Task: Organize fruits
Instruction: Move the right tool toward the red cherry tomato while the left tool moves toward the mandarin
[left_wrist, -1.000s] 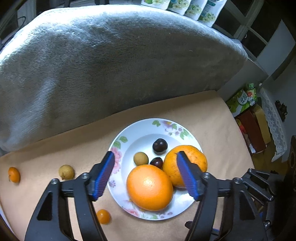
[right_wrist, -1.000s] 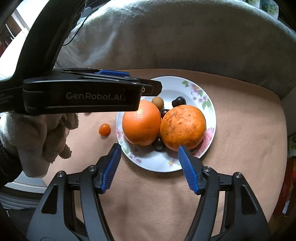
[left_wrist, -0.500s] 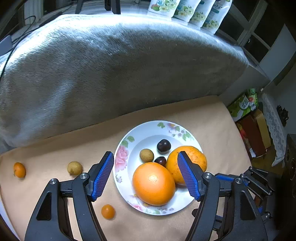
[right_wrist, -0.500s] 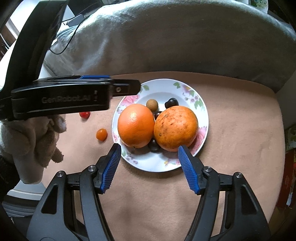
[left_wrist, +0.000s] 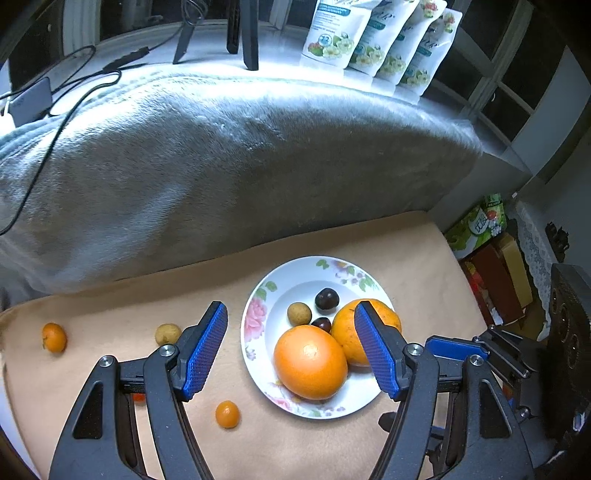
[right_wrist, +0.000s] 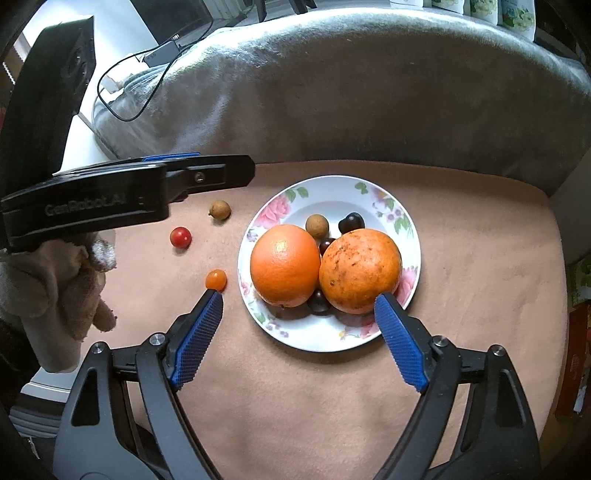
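Note:
A white floral plate (left_wrist: 258, 295) (right_wrist: 332, 182) sits on the tan cloth. It holds two big oranges (right_wrist: 284, 266) (right_wrist: 360, 269), a brown longan (right_wrist: 317, 226) and three dark round fruits (right_wrist: 351, 222). Loose on the cloth to its left lie a longan (right_wrist: 220, 209), a red cherry tomato (right_wrist: 180, 237) and a small orange fruit (right_wrist: 216, 279). Another small orange fruit (left_wrist: 54, 336) lies at the far left. My left gripper (left_wrist: 289, 308) hovers open above the plate's left side, holding nothing. My right gripper (right_wrist: 298, 297) is opening at the plate's near rim, with nothing between its pads.
A grey plush blanket (left_wrist: 221, 166) rises right behind the cloth. Cables (left_wrist: 66, 107) and white pouches (left_wrist: 376, 40) sit beyond it. Boxes (left_wrist: 491, 258) stand past the cloth's right edge. A gloved hand (right_wrist: 55, 280) holds the left tool's black housing (right_wrist: 110, 203) left of the plate.
The left gripper rose and drew back off the plate, so more of the cloth shows and the loose longan and tomato are uncovered. The right gripper's jaws spread wider.

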